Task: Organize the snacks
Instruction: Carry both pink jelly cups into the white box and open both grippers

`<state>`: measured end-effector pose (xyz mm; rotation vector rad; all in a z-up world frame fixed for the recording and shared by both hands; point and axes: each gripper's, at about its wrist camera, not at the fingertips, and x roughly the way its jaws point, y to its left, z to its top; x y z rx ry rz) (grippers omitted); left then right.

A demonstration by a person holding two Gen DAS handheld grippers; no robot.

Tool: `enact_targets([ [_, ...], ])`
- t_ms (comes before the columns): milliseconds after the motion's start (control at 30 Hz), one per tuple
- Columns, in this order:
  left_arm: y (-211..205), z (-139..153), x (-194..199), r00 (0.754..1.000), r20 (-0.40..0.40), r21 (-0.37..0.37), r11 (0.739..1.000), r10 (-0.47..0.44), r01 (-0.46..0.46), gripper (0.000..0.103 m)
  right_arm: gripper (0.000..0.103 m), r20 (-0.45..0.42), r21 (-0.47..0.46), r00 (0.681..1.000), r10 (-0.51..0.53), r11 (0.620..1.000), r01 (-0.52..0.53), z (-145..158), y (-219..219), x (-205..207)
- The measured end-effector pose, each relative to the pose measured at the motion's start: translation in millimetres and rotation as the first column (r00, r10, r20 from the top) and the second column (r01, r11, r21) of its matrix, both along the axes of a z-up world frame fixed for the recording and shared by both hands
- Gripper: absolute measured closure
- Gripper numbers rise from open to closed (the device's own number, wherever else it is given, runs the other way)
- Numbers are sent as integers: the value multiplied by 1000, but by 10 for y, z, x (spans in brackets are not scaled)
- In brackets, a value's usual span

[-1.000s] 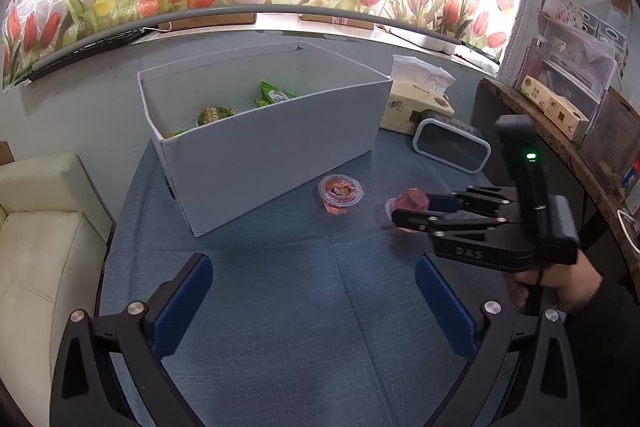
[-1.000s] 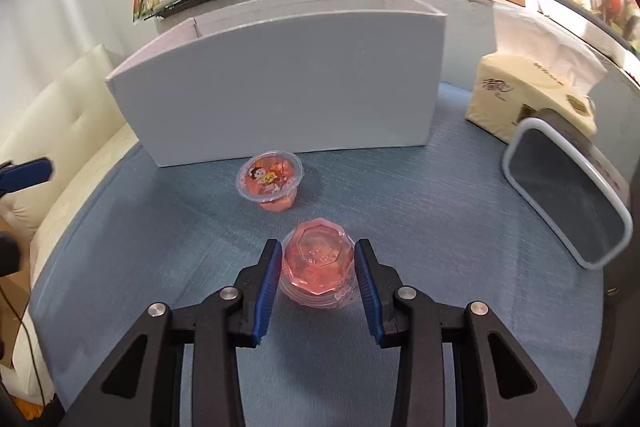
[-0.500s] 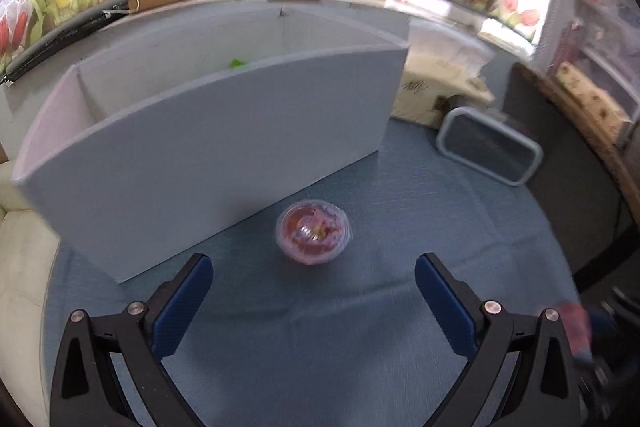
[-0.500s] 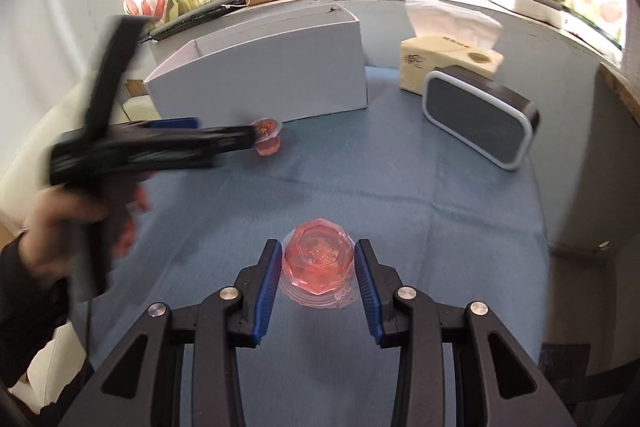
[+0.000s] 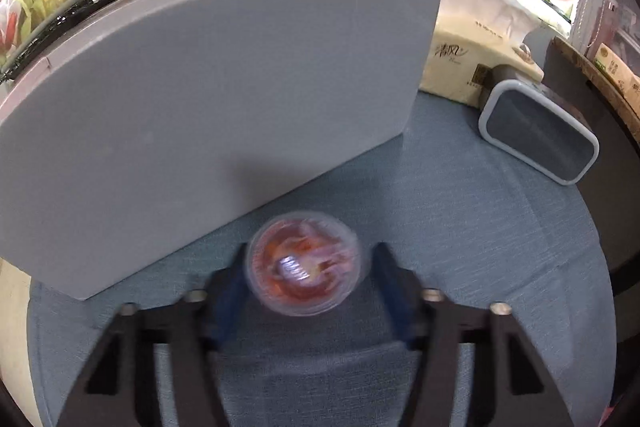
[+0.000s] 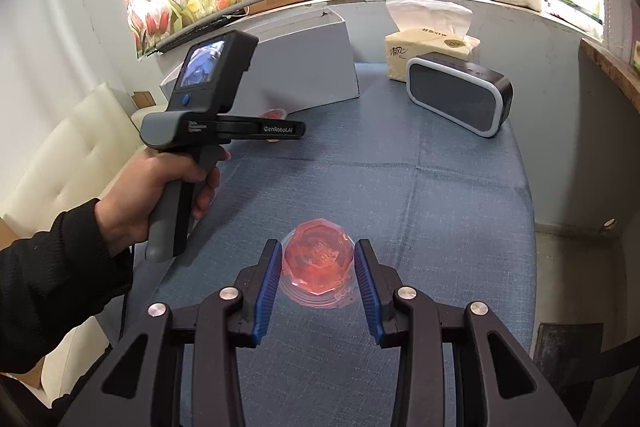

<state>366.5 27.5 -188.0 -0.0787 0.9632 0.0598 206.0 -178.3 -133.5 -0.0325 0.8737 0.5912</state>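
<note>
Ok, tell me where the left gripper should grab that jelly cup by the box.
Grip the jelly cup across its round sidewall just under the rim, coming from above on the side away from the box. It stands upright with the lid up, between the left gripper's closing fingers.

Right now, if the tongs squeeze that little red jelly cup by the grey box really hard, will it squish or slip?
Probably it would dent: the jelly cup looks like thin clear plastic. It may slip too, since its wall looks smooth and round. It seems light, as the left tongs, which have just been closing around it, dwarf it. Blur hides whether they touch it yet.
</note>
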Motion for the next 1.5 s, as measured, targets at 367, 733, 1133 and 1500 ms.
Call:
enact_targets([
  [367, 61, 237, -265, 997, 59, -35, 998, -54, 56, 65, 62, 4, 20, 1000, 16, 1000, -16, -7, 10, -50],
  [733, 193, 629, -790, 987, 128, -102, 988, -100, 114, 65, 62, 30, 41, 999, 40, 998, -41, 96, 168, -93],
  [1133, 580, 1302, -1278, 962, 254, -132, 981, -102, 139, 65, 62, 104, 62, 991, 88, 994, -95, 527, 615, 89],
  [1500, 1393, 1848, -710, 944, 330, -169, 983, -8, 68, 65, 62, 156, 106, 983, 92, 988, -109, 1087, 1460, 1166],
])
